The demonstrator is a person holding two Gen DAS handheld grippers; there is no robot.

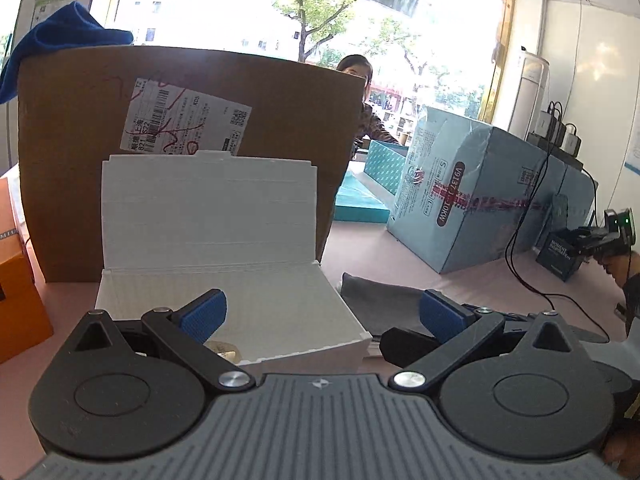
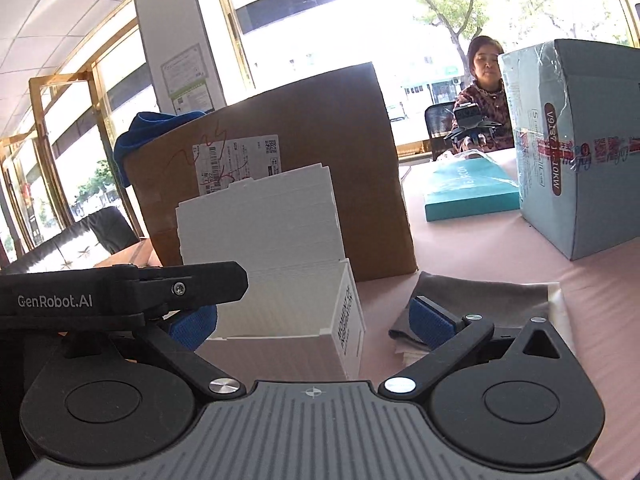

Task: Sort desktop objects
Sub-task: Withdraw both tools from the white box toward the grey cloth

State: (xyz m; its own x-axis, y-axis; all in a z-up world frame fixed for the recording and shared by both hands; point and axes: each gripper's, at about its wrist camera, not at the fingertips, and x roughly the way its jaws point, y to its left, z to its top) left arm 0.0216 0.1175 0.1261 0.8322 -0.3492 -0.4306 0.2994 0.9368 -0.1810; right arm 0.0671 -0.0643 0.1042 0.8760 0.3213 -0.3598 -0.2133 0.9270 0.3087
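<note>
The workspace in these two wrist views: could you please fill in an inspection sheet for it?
Surface: pale pink tabletop, bare between the items.
Job's things: white box with its lid up, a small pale item inside at the near wall; grey cloth flat beside it; small dark box at the far right.
Clutter: brown carton with a blue cloth on top; light blue cartons; teal flat box; orange box.
Grippers: left gripper open over the white box; right gripper open, fingers empty.
Cables: black cable across the table on the right.
Surroundings: large windows; a seated person opposite with another gripper.
</note>
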